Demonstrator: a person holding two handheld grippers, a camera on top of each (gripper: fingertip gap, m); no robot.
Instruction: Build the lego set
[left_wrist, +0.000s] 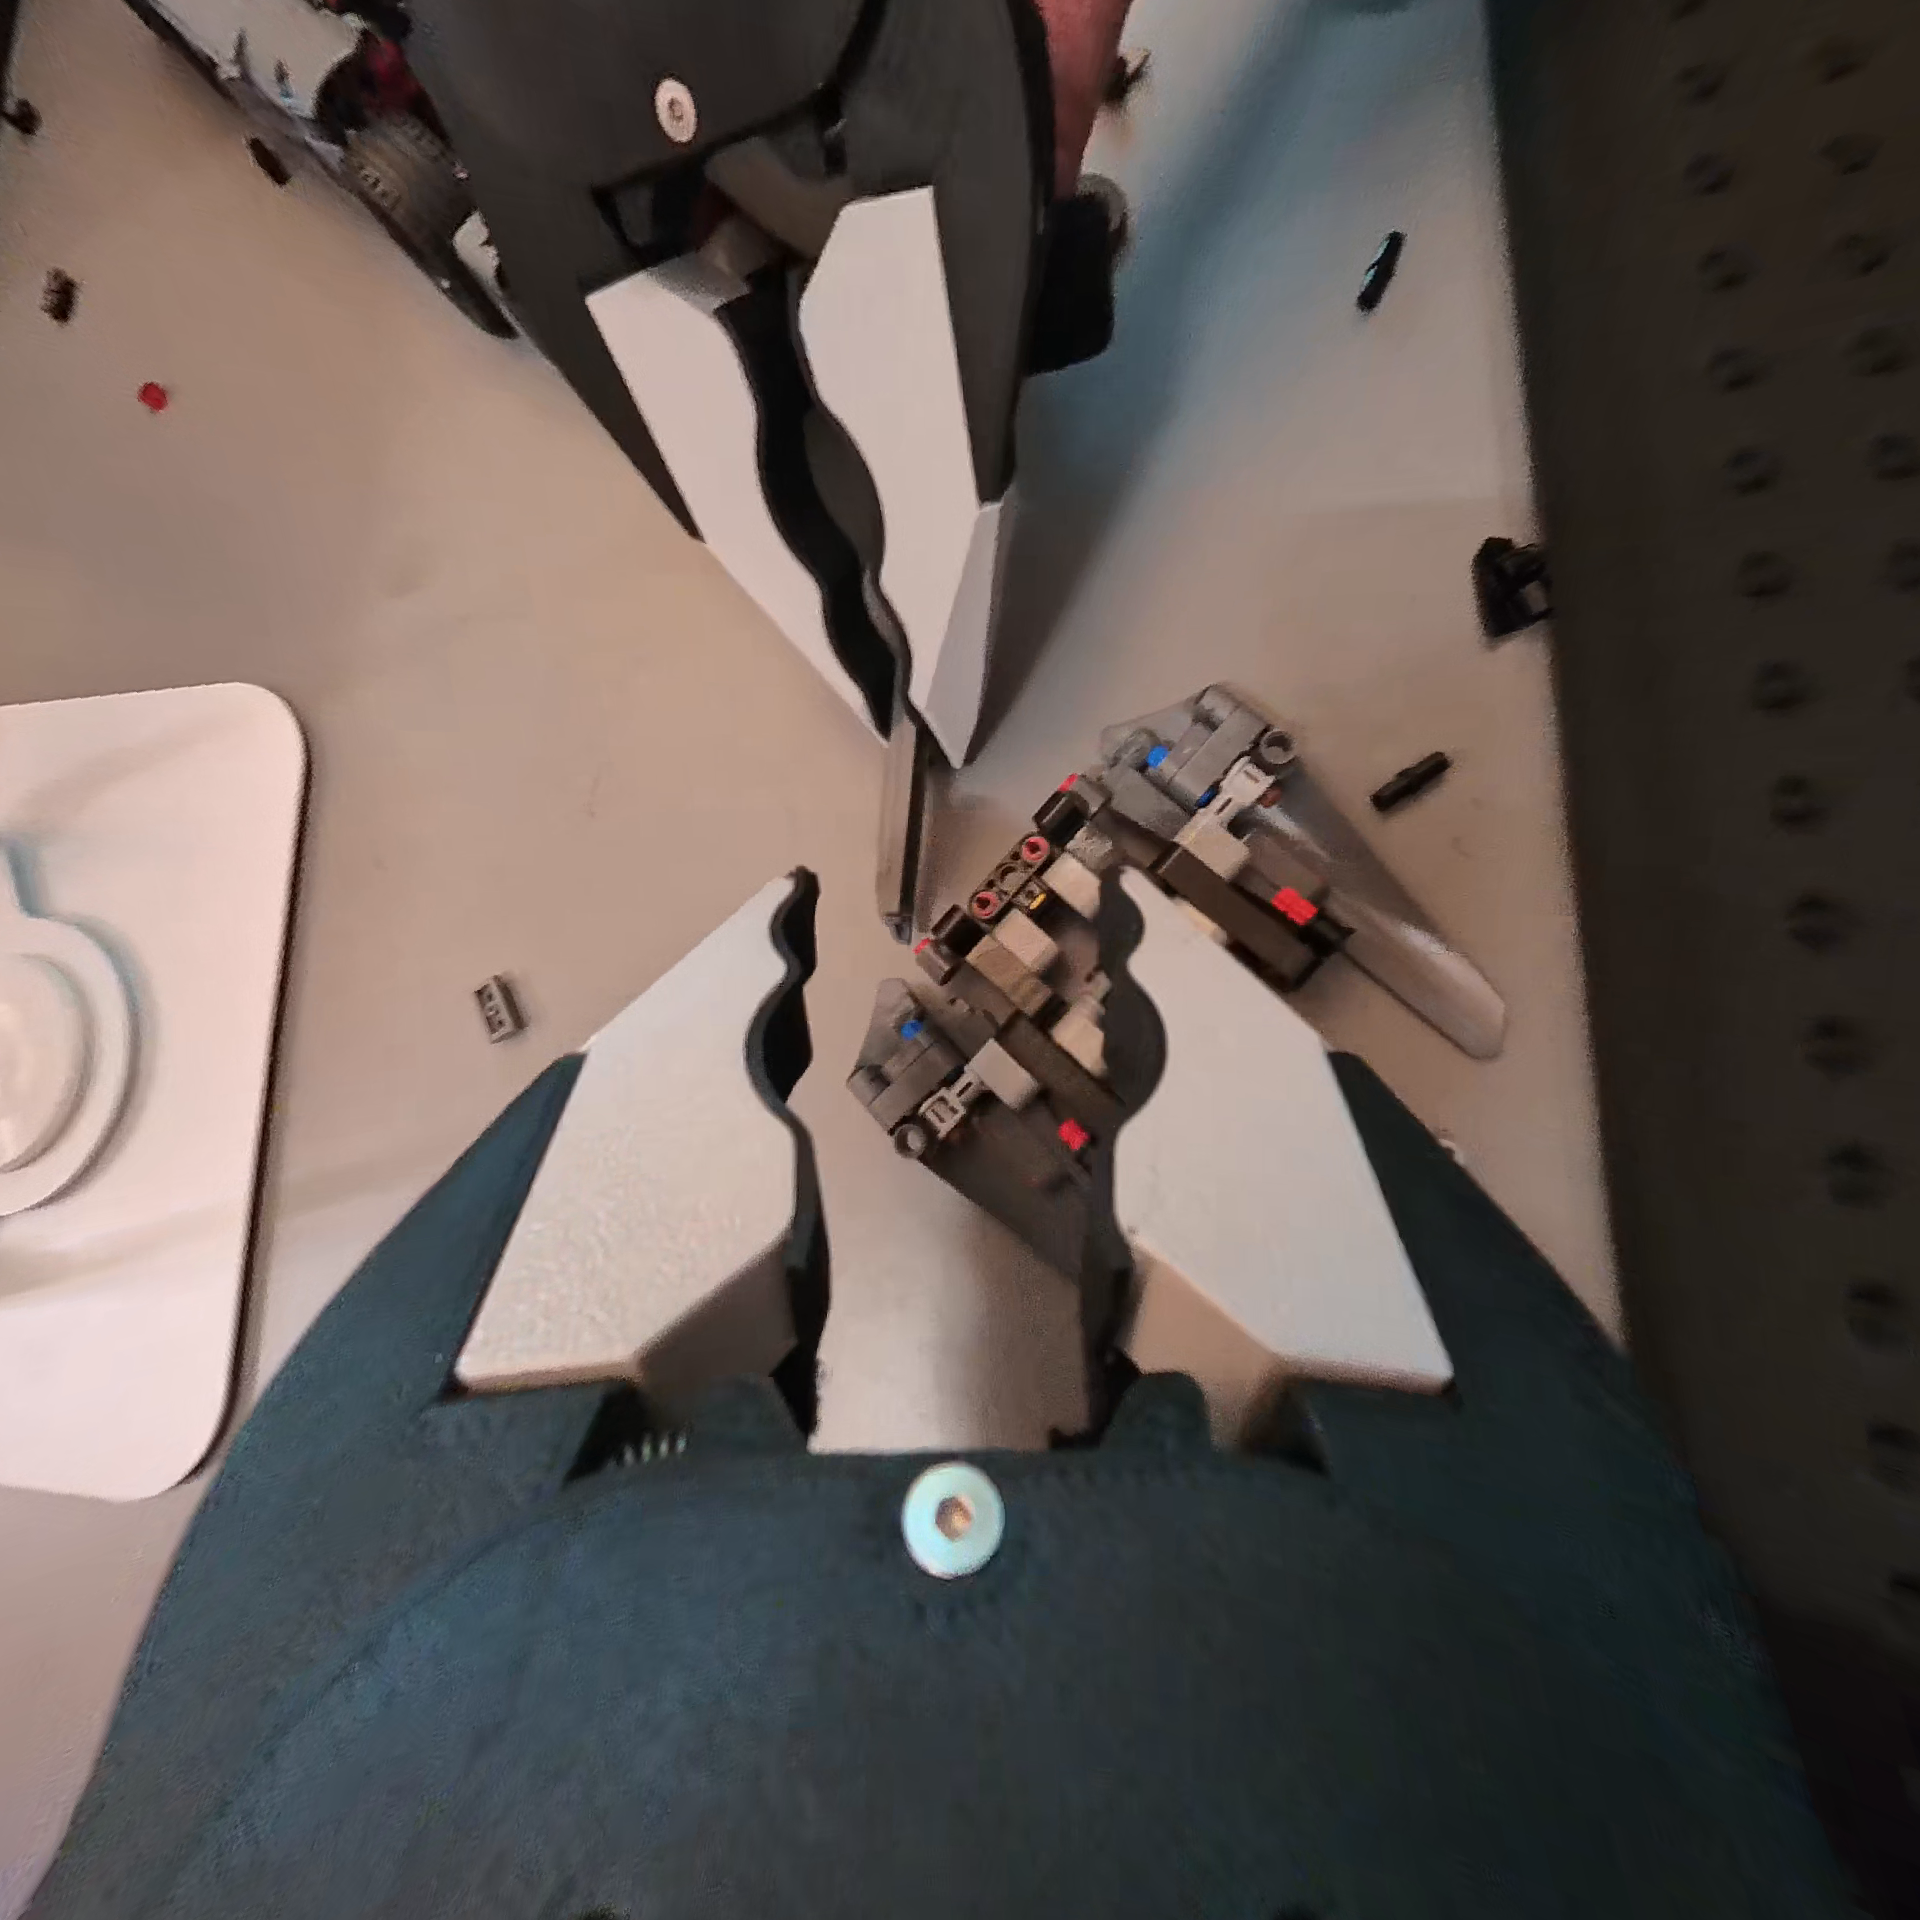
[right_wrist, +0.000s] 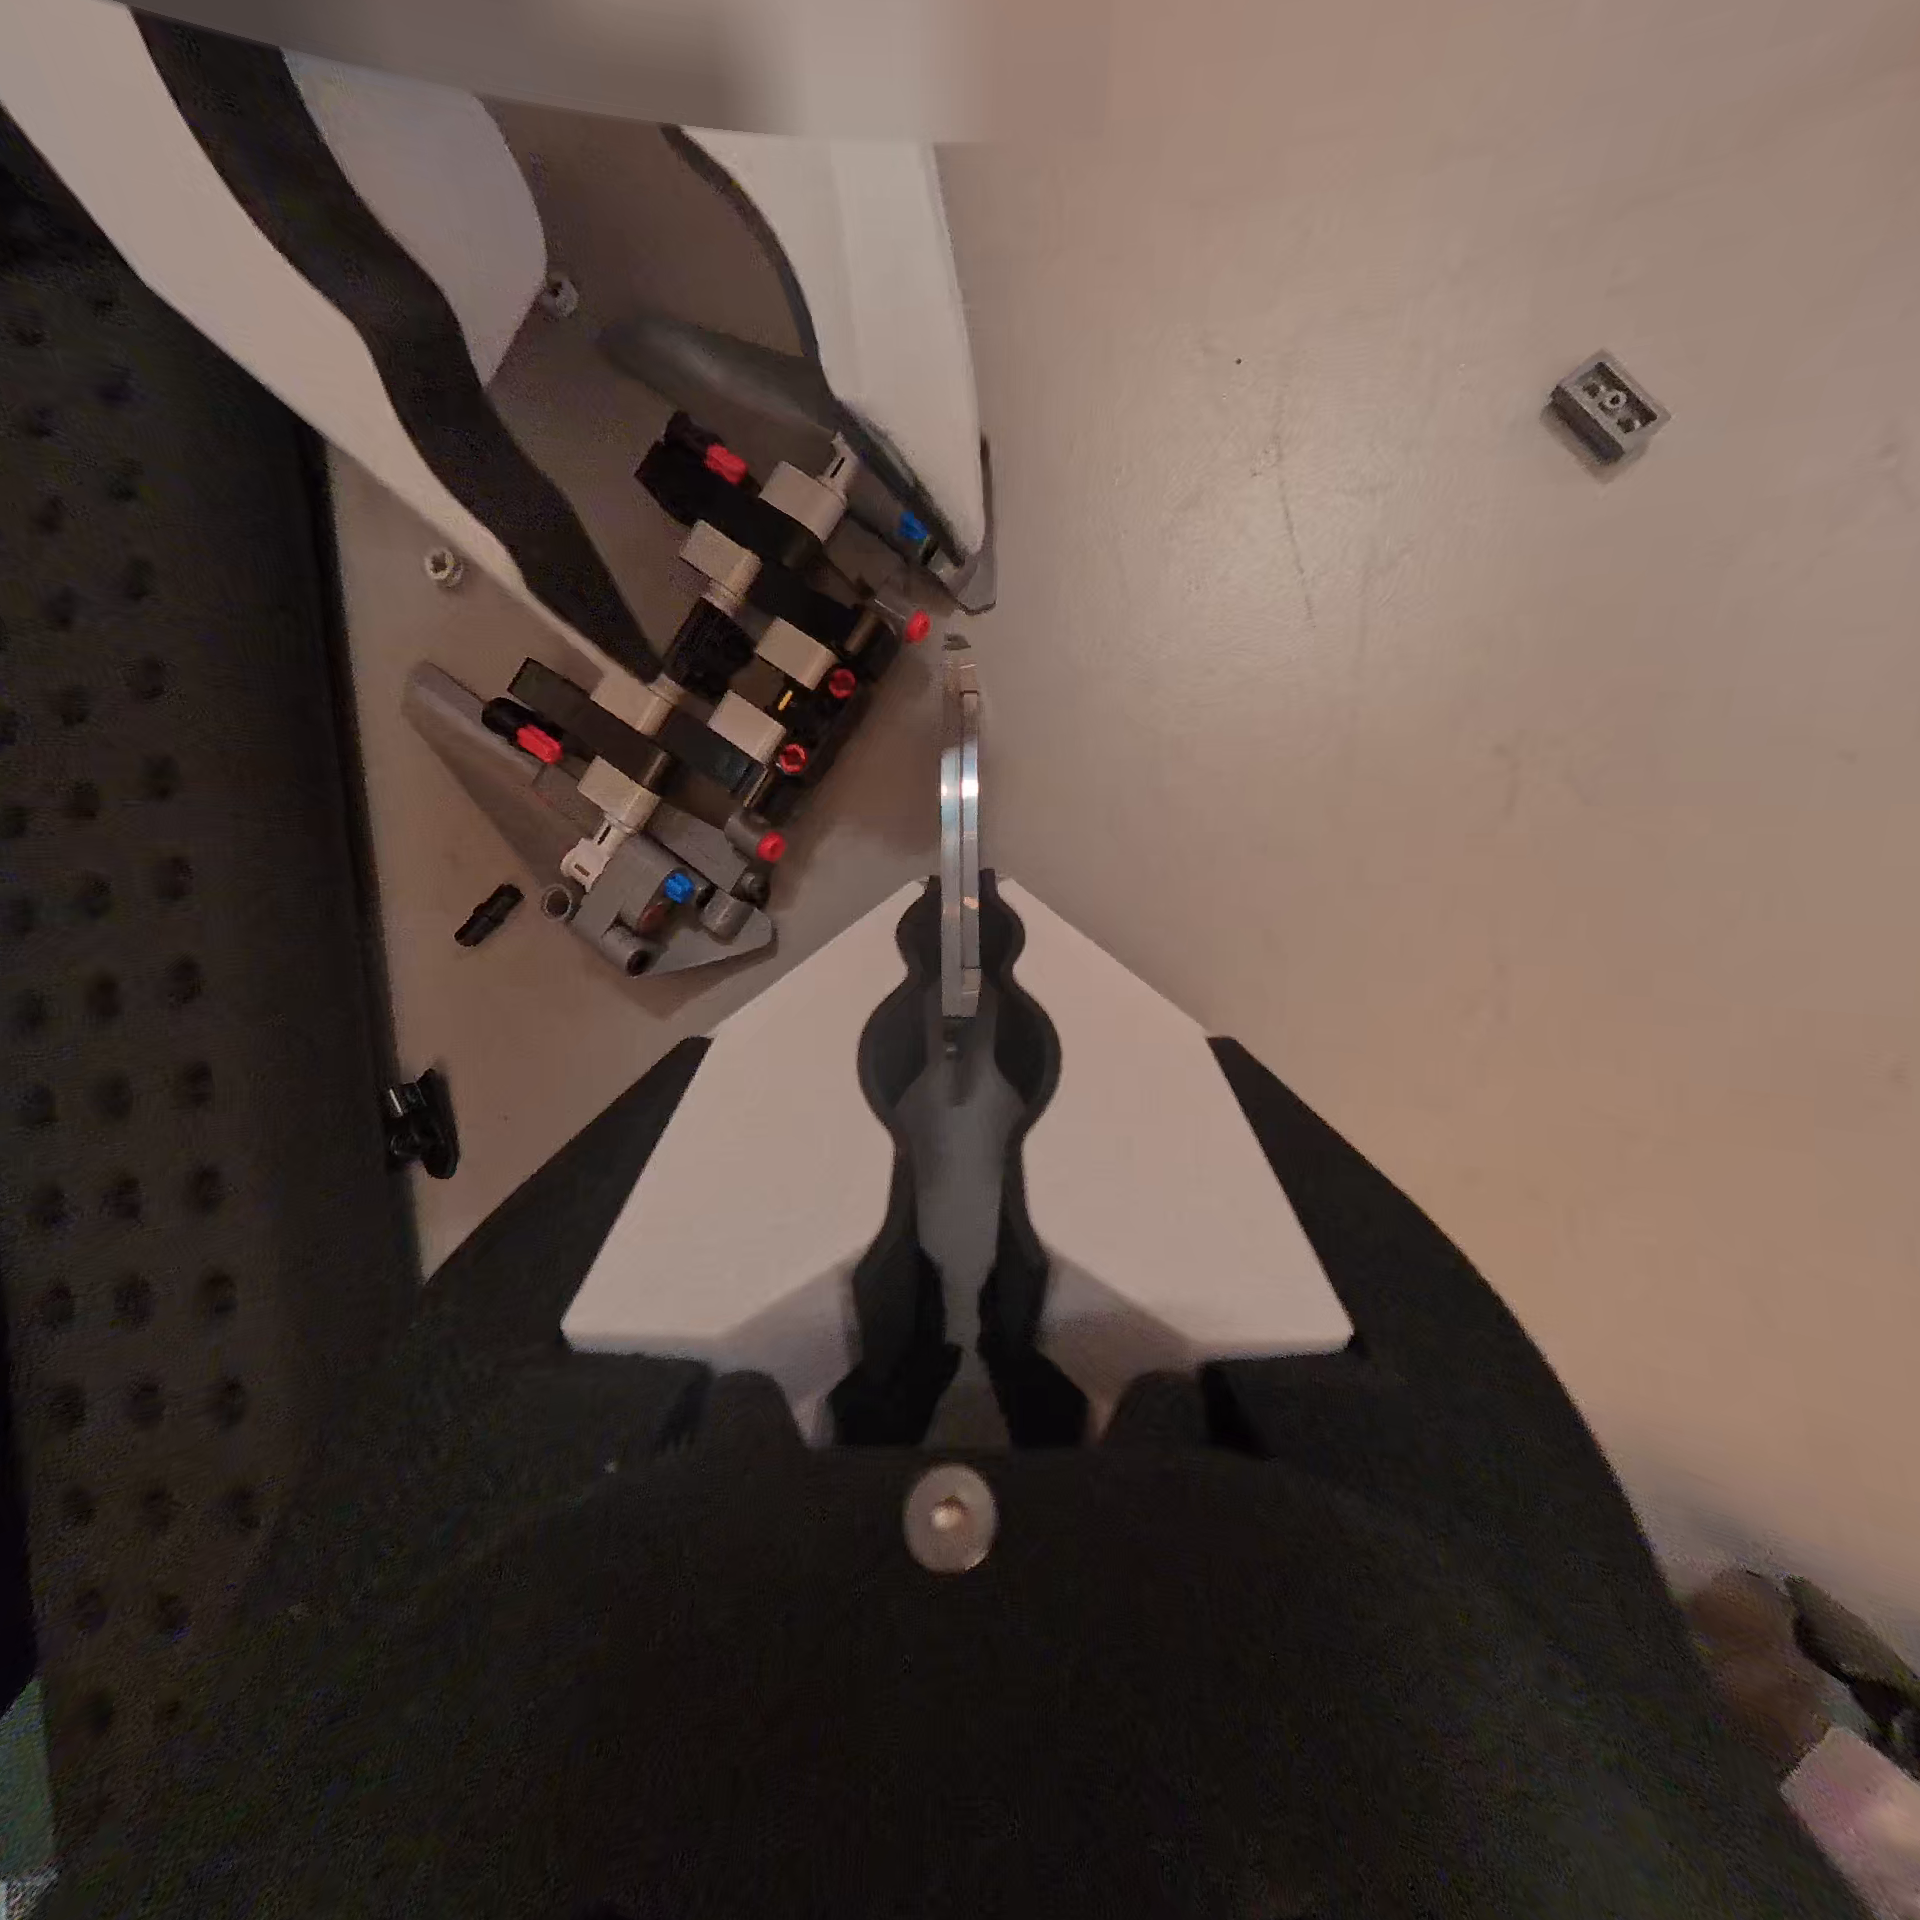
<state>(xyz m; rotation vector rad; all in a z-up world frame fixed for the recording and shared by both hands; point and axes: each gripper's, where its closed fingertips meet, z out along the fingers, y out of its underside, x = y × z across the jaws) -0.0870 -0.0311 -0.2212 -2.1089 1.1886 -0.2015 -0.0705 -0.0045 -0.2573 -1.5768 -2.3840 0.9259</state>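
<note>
Pale surface (right_wrist: 1455, 727) carries the lego assembly (right_wrist: 717, 686) at centre left. Your right gripper (right_wrist: 961, 883) is clamped on a thin grey plate (right_wrist: 961, 800); your left gripper (left_wrist: 966, 904) stands open around the assembly. Steady it, then align the plate squarely before pressing.

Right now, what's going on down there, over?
Right hand-held gripper shut on thin grey plate. Left hand-held gripper open around lego build. Loose black pin nearby, not blocking.
</note>
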